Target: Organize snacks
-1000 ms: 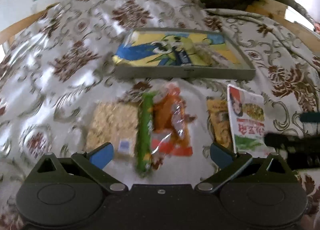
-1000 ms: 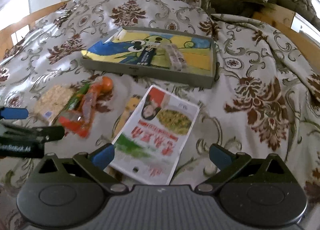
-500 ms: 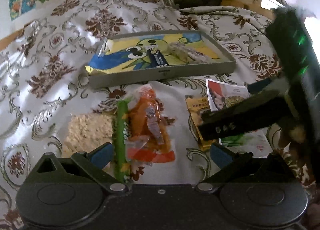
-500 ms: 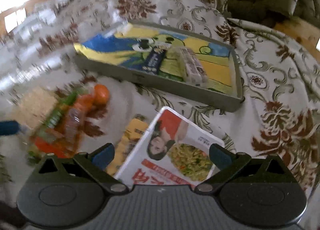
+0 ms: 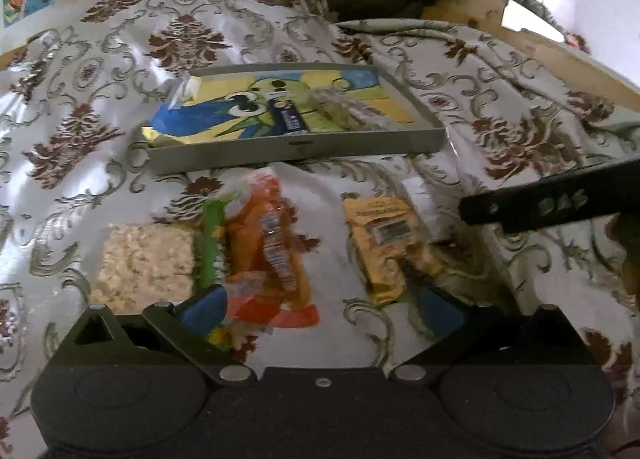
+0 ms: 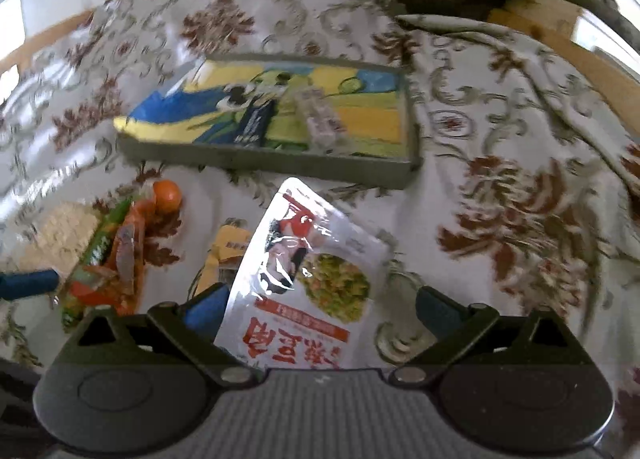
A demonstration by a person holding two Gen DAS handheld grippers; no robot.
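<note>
Our right gripper point(image 6: 320, 309) has its jaws wide around the lifted white pouch point(image 6: 316, 279), whether gripped we cannot tell. Our left gripper point(image 5: 322, 309) hangs with jaws wide over the orange packet point(image 5: 268, 243); the tray point(image 5: 296, 145) lies beyond both.

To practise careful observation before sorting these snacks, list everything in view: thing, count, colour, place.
tablecloth: one, white with brown flowers, under everything
tray: one, grey, far middle
dark packet: one, navy, in tray
clear-wrapped bar: one, pale, in tray
puffed-rice slab: one, beige, near left
stick packet: one, green, beside slab
orange packet: one, orange, middle
yellow packet: one, yellow, right
pouch: one, white and red, between right fingers
left gripper: black, open
right gripper: black, open
</note>
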